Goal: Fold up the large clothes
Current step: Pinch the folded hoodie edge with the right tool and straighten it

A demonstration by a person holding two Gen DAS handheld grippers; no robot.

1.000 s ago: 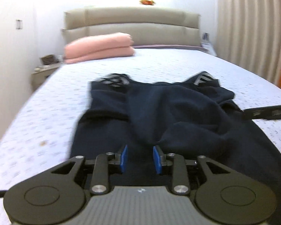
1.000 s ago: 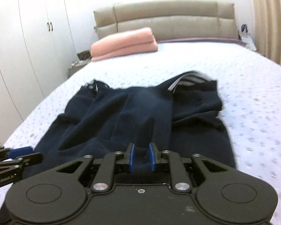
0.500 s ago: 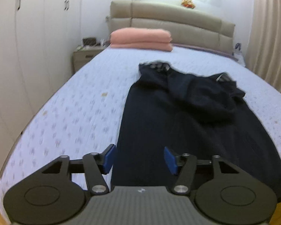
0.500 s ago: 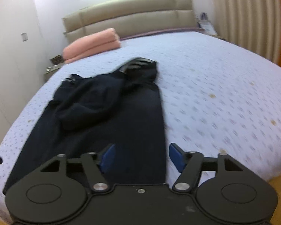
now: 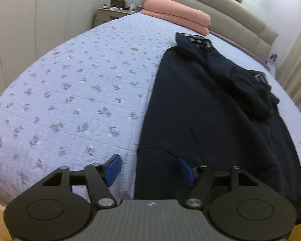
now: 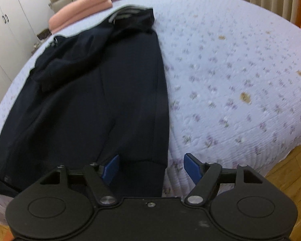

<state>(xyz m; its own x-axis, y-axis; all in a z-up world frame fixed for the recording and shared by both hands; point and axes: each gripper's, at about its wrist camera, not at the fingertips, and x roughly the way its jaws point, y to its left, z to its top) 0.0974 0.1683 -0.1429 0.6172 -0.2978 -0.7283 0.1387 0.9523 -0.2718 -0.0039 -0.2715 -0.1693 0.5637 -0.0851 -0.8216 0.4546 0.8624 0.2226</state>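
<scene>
So, a big dark navy garment is laid out lengthwise on the bed, which is covered with a lilac floral quilt. The far end, up toward the pink pillows, is bunched up, with some striped trim showing; the near end hangs to the foot edge of the mattress.

Neither gripper is grasping anything right now. The left gripper is seen straddling the garment's left side edge near the hem, one blue pad over quilt and one over cloth, jaws opening, nothing pinched. The right gripper is placed the same way over the right side edge in its own view, jaws also opening, cloth under the gap but not pressed.

Handling-wise, it's judged to be soft, thick-ish knit or fleece: floppy, no stiffness at all, probably a bit heavy for its size, not fragile. Sagging and dragging on the quilt should be expected if only one point is lifted. The two near hem corners look like the sensible places to be gripped, with all layers caught between the pads, so the bottom can be carried up evenly. The crumpled far end would likely need to be smoothed too.
</scene>
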